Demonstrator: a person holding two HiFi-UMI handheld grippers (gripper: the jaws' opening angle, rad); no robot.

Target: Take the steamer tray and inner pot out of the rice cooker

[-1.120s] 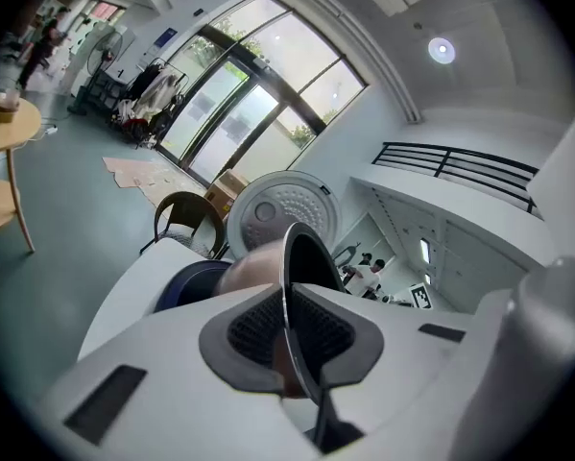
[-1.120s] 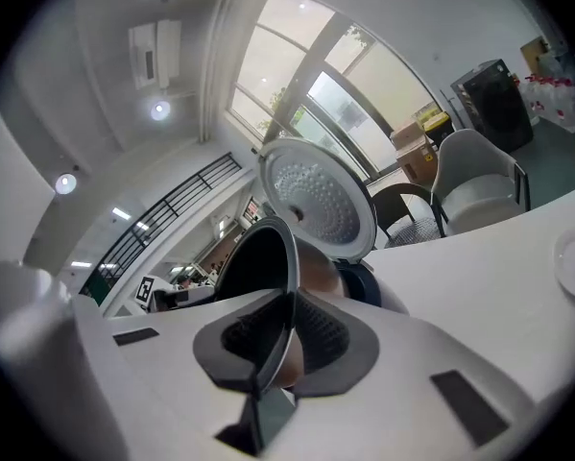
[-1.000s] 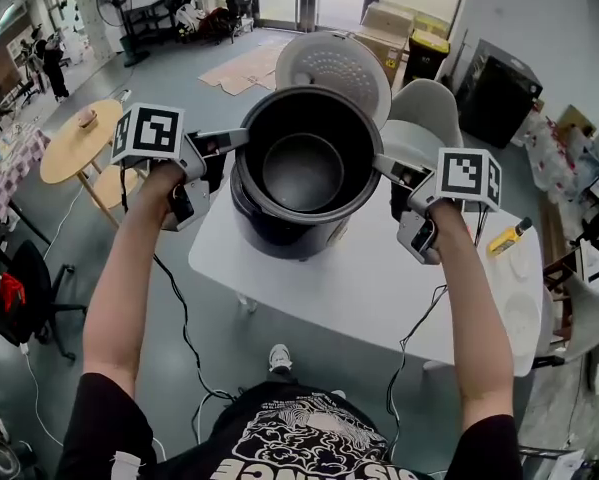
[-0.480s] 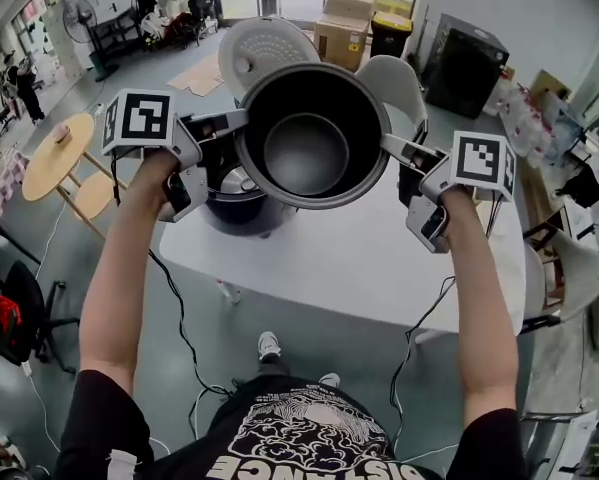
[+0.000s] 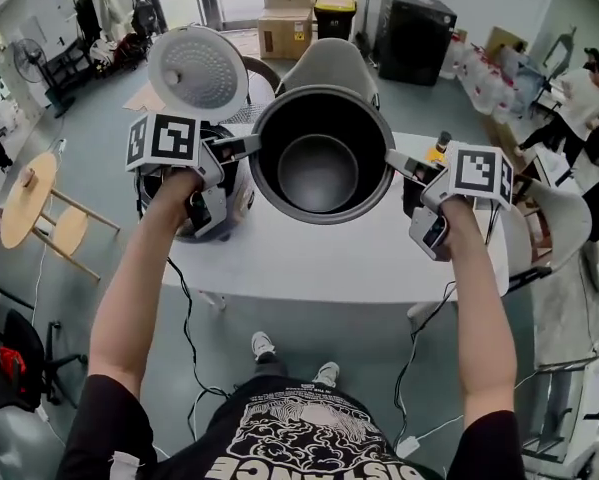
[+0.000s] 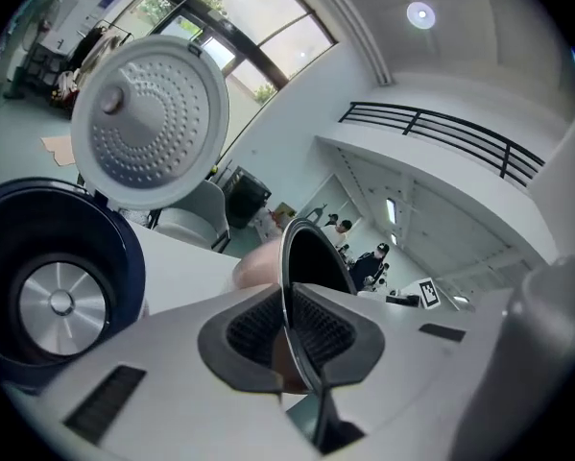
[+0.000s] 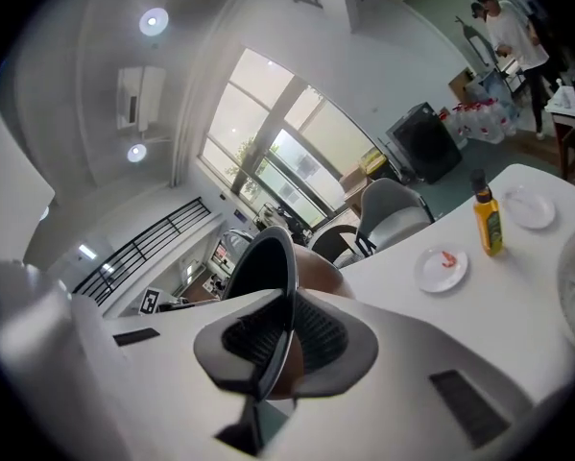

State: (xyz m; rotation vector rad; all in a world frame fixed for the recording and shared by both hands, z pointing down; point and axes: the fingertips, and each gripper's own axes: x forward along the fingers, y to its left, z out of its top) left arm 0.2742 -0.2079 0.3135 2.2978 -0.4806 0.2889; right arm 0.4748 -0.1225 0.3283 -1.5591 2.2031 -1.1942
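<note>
The left gripper [image 5: 244, 148] and the right gripper [image 5: 401, 164] each have their black ribbed fingers [image 6: 258, 329] nearly closed, pinching the thin rim on opposite sides of the dark round metal inner pot [image 5: 319, 168]. The pot hangs level between them, above the white counter [image 5: 319, 258] and just right of the dark blue rice cooker [image 6: 9, 219], whose perforated white lid [image 5: 197, 71] stands open.

To set it down well, I judge both hands should sink together at one pace so the rim does not twist out of either pinch. The base should meet bare counter flat, well apart from the cooker. The fingers should part only once the pot bears its own weight. I cannot find the steamer tray in any view.

As for writing, the white print on the person's black T-shirt [image 5: 309, 443] is cut off at the frame edge. The grippers' marker cubes [image 5: 164, 140] carry only black-and-white square patterns. Farther off, the label on the yellow plastic bottle [image 7: 486, 221] is too small to read, and no brand shows on pot or cooker.
</note>
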